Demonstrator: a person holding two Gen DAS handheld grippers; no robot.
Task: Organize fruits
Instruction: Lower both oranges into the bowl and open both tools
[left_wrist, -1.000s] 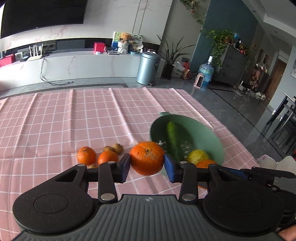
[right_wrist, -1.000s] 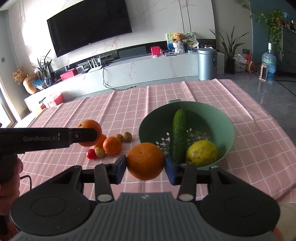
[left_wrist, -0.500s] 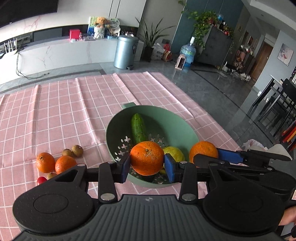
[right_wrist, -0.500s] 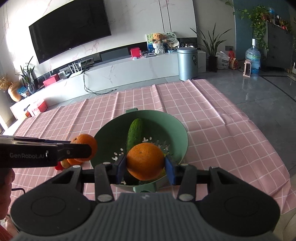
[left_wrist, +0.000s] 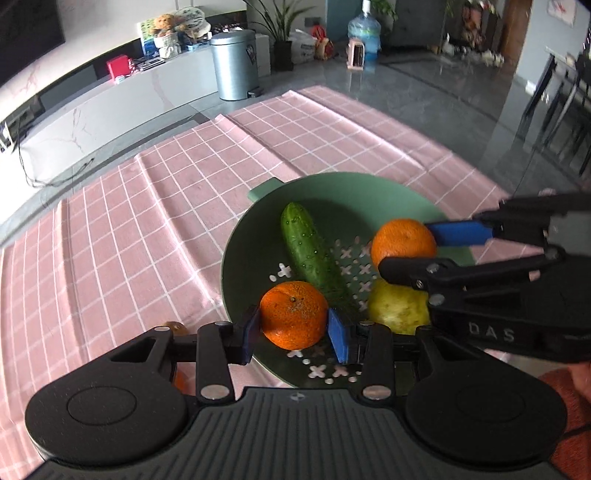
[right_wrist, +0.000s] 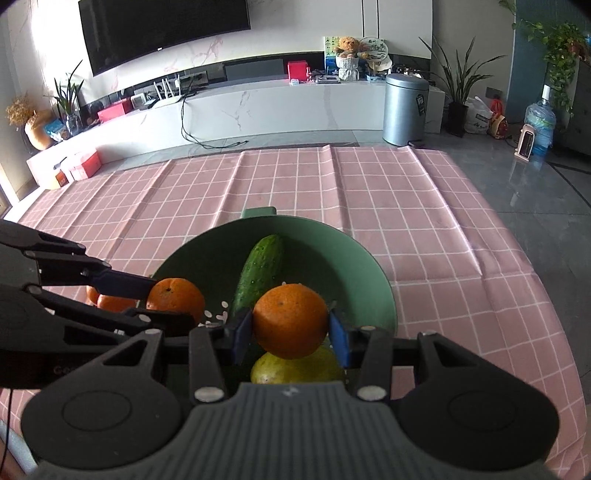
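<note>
My left gripper (left_wrist: 293, 330) is shut on an orange (left_wrist: 293, 314) and holds it over the near left part of the green colander bowl (left_wrist: 388, 192). In the left wrist view my right gripper (left_wrist: 406, 251) comes in from the right, shut on a second orange (left_wrist: 400, 240) above the bowl's middle. The right wrist view shows that orange (right_wrist: 290, 320) between the blue pads of the right gripper (right_wrist: 290, 332), over a yellow fruit (right_wrist: 295, 369). A cucumber (right_wrist: 260, 271) lies in the bowl (right_wrist: 376, 280). The left gripper (right_wrist: 162, 304) and its orange (right_wrist: 177, 299) hang over the bowl's left rim.
A pink checked cloth (right_wrist: 369, 184) covers the table. More oranges (right_wrist: 110, 301) lie on the cloth left of the bowl, partly hidden by the left gripper. A small brown fruit (left_wrist: 173, 326) peeks out beside my left fingers. The table's right edge drops to a dark floor (left_wrist: 443, 96).
Both grippers carried their oranges from beside the loose fruit to above the green bowl and tilted further downward. The grips stayed the same.
</note>
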